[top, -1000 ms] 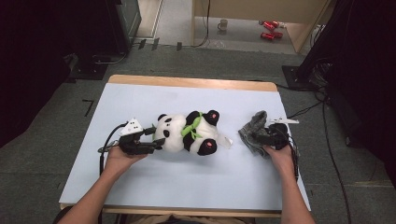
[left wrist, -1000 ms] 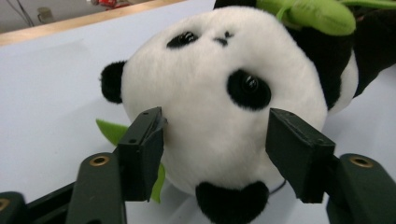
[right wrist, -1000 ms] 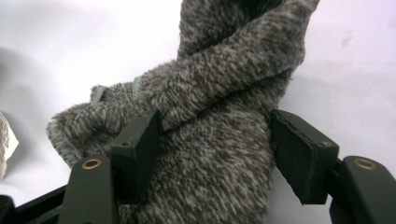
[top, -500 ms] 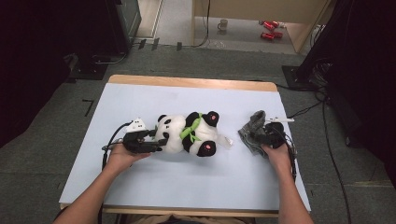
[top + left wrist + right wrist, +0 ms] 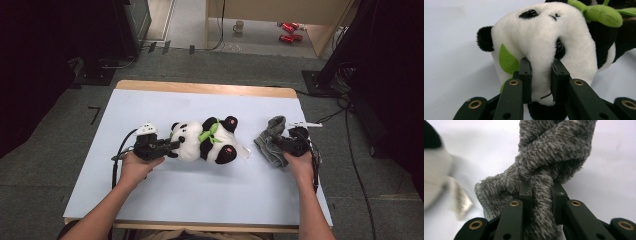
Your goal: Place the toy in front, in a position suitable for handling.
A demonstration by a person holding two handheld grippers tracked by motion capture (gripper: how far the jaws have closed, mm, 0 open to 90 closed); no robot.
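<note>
The plush panda (image 5: 205,141) lies on its side near the middle of the pale worktop (image 5: 200,200), its head toward the person's left and its black feet toward the right, a green leaf collar at its neck. In the left gripper view the left gripper (image 5: 541,75) has a fold of the white face pinched between its two black jaws, which have just been closing; the pads press into the fur just below one eye, and the panda's body runs off the top and right edges of that view, so its legs are cut off there. From the high view the left gripper (image 5: 170,145) sits hard against the head, and the left hand (image 5: 134,167) covers most of its body (the jaw tips themselves are too small to make out from above). Well apart to the right lies the grey cloth (image 5: 270,141), crumpled and twisted into a loose knot. The right gripper (image 5: 541,195) is clamped on a thick strand of it, its jaws having just drawn together, and the pile of the cloth hides the inner faces of the pads. At the left edge of the right gripper view a white and black blur is too soft to identify. In the high view the right gripper (image 5: 280,146) lies half behind the cloth, with the right hand (image 5: 300,161) on it.
</note>
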